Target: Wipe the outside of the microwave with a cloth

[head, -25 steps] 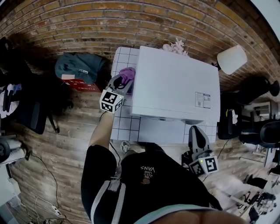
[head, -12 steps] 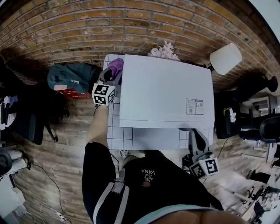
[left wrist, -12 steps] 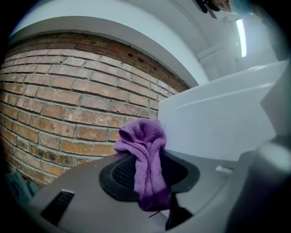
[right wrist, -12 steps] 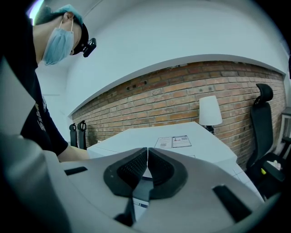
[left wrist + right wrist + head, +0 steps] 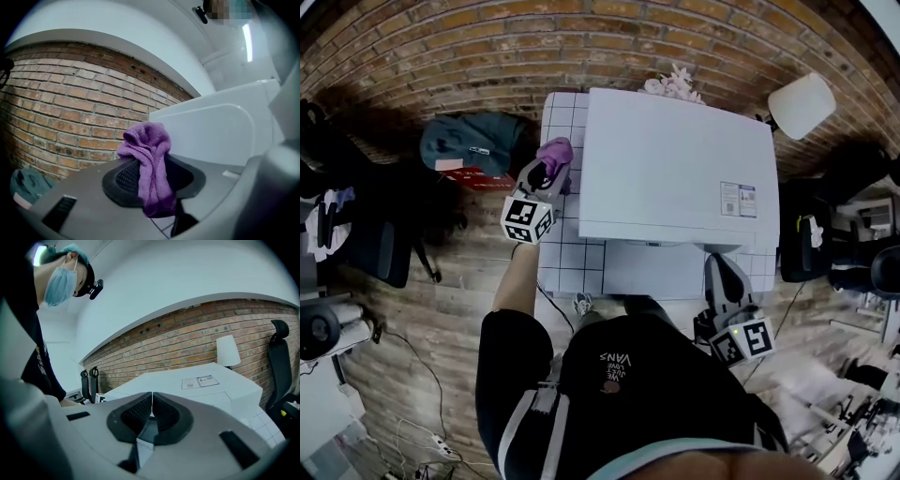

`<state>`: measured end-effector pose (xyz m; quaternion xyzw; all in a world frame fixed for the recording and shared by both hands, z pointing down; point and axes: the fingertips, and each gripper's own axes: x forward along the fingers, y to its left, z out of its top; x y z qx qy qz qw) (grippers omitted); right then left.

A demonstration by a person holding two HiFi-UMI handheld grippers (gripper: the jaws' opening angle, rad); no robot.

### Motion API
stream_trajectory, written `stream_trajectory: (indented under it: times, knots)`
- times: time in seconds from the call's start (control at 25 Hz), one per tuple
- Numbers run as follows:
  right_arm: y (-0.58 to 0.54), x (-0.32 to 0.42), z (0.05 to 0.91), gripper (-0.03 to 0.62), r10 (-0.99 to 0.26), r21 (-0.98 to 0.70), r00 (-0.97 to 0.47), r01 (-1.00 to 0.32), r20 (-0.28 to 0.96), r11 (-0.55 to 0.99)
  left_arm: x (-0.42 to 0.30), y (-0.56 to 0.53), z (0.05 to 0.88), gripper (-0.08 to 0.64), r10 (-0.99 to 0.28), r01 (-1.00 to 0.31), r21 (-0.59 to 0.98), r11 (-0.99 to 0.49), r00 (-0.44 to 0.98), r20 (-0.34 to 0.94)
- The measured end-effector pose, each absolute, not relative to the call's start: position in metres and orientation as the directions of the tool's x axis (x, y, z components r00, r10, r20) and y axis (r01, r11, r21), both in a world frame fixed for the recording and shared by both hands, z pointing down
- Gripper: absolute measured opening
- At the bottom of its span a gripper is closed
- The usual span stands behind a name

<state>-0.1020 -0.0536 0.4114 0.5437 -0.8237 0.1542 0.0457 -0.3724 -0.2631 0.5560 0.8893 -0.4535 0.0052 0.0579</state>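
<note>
On tiled table (image 5: pixel 567 267): microwave (image 5: pixel 675 169). Behind: brick wall (image 5: pixel 487 47). Beside microwave's left side: cloth (image 5: pixel 555 150), in left gripper (image 5: pixel 551 169). Right rear: lamp (image 5: pixel 802 105).

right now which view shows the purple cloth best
Left gripper view: the purple cloth sits large and centred, pinched in the left gripper. Head view shows only a small tuft beside the microwave; right gripper view shows none.

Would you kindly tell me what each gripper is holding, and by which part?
The left gripper pinches the purple cloth by one end, the bunched rest sticking out beyond the fingers. The right gripper is shut, holding nothing.
</note>
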Motion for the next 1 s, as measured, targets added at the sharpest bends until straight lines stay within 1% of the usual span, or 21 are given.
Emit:
stream_trajectory:
  times: [0.28,0.6,0.8,1.0]
  knots:
    - [-0.03,-0.142,0.411,0.003,-0.866,-0.214,-0.45,-0.888,0.216,0.408,-0.381,-0.179,0.572,0.14,-0.79,-0.793,0.121,-0.598,0.608,0.084]
    - [-0.003,-0.17,0.409,0.003,-0.863,-0.213,-0.464,-0.88,0.2,0.424,-0.359,-0.114,0.588,0.14,-0.737,-0.741,0.153,-0.653,0.669,0.097]
    - [0.008,-0.18,0.41,0.003,-0.859,-0.213,-0.47,-0.877,0.203,0.43,-0.357,-0.102,0.603,0.14,-0.726,-0.734,0.188,-0.653,0.677,0.124]
    - [0.008,-0.175,0.411,0.003,-0.865,-0.209,-0.455,-0.886,0.211,0.415,-0.352,-0.119,0.619,0.14,-0.723,-0.736,0.206,-0.645,0.675,0.148]
